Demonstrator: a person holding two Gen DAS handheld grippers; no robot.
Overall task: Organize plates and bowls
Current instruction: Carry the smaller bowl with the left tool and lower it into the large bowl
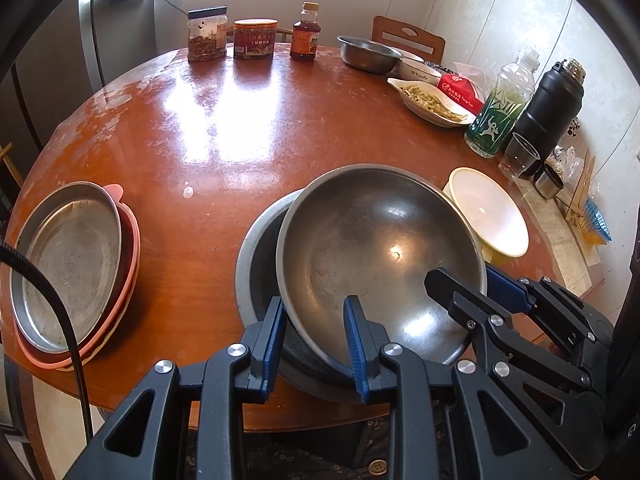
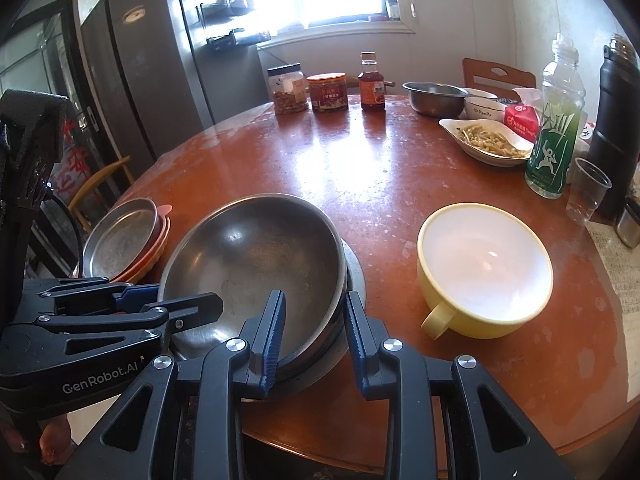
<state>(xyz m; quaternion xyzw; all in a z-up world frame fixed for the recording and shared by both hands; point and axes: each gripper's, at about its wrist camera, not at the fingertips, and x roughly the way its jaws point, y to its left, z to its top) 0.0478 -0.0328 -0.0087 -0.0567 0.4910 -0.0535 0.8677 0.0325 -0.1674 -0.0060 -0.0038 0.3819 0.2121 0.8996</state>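
A large steel bowl (image 1: 376,256) sits tilted in a grey bowl (image 1: 256,256) at the near edge of the round table; it also shows in the right wrist view (image 2: 252,256). My left gripper (image 1: 316,340) is open, its fingers straddling the steel bowl's near-left rim. My right gripper (image 2: 316,336) is open, its fingers straddling the near-right rims of both bowls; it also shows in the left wrist view (image 1: 476,284). A yellow cup-shaped bowl (image 2: 484,268) stands to the right. A steel plate on pink plates (image 1: 68,260) lies at the left.
Jars and a sauce bottle (image 1: 306,32) stand at the table's far edge. A steel bowl (image 1: 368,54), a white dish of food (image 1: 430,100), a green bottle (image 1: 502,112), a black flask (image 1: 552,108) and a plastic cup (image 1: 518,156) crowd the right side.
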